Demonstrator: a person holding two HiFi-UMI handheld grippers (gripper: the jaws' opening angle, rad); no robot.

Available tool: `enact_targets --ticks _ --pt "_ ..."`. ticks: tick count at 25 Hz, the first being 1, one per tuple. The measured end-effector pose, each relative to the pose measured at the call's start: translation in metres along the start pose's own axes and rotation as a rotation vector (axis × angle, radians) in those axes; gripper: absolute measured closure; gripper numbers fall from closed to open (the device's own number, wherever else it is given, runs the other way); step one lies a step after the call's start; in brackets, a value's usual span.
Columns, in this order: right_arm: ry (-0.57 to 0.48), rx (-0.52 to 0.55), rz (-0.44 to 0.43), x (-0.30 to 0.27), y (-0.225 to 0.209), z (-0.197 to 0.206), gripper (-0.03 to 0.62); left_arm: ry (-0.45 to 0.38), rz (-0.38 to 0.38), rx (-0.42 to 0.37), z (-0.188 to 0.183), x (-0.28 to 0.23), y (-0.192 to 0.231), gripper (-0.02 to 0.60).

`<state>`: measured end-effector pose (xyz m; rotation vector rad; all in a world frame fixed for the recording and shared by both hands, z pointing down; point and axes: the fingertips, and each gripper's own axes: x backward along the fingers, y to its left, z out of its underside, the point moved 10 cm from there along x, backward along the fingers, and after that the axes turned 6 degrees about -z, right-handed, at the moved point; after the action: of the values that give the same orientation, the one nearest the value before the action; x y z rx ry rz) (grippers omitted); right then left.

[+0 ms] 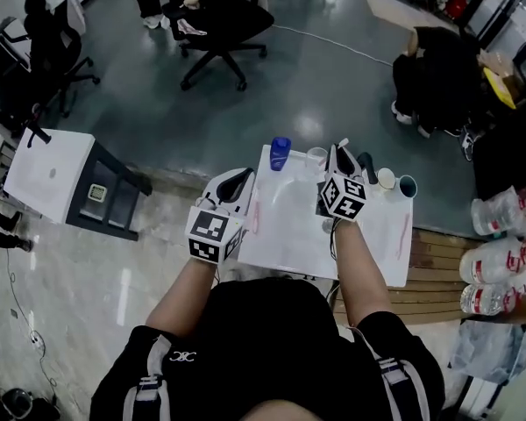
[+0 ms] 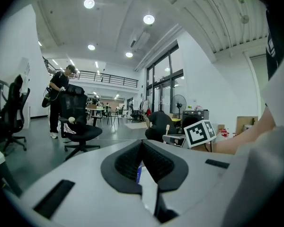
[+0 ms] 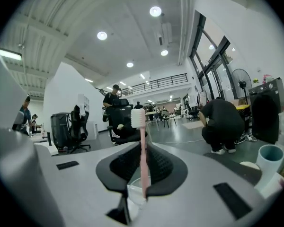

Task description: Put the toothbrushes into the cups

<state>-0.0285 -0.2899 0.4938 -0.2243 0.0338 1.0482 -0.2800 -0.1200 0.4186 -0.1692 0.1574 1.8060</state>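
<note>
- The white rectangular table point(image 1: 289, 235) fills the centre of the head view, with the cups lined along its upper edge.
- My left gripper point(image 1: 243, 178) sits at the table's left edge. In the left gripper view its jaws stand only a narrow slit apart, with nothing between them; through the slit I see the blue plastic cup point(image 1: 280, 153) ahead.
- My right gripper point(image 1: 342, 152) sits right of centre, by the cup row, and is the nearer one to the cups. Its jaws are clenched on the slim pink plastic toothbrush point(image 3: 142, 150).
- The clear plastic cup point(image 3: 135, 190) shows at the bottom centre of the right gripper view, directly under those jaws. A pale teal cup point(image 3: 270, 157) stands well to the right.
- The held toothbrush stands upright, with its long axis vertical in the frame, the white bristle head on top and the handle end pointing down at the clear cup's mouth. I cannot tell whether the end has passed the rim.
- I judge the coming move to be a straight lowering and release.
- A second pink toothbrush point(image 1: 254, 213) lies flat on the table, just right of the left gripper.
</note>
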Motion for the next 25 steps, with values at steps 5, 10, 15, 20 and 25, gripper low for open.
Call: enact_targets --ticks 5,10,15,20,25 --pt "0.076 -0.023 0.003 -0.017 -0.013 0.029 0.540 0.017 -0.045 0.003 0.003 -0.001 -0.003 0.569" --pt "0.121 -0.013 0.004 -0.026 -0.017 0.046 0.540 0.021 -0.081 0.005 0.002 -0.002 -0.006 0.569" --pt "0.168 0.004 -0.004 -0.029 -0.017 0.057 0.540 0.025 -0.102 0.011 0.004 -0.002 -0.010 0.569" --pt "0.198 0.018 -0.006 -0.027 -0.020 0.067 0.539 0.028 -0.107 0.015 0.006 0.000 -0.015 0.569" --pt "0.207 0.000 -0.038 -0.024 -0.022 0.071 0.489 0.026 -0.107 0.010 0.007 0.003 -0.019 0.569"
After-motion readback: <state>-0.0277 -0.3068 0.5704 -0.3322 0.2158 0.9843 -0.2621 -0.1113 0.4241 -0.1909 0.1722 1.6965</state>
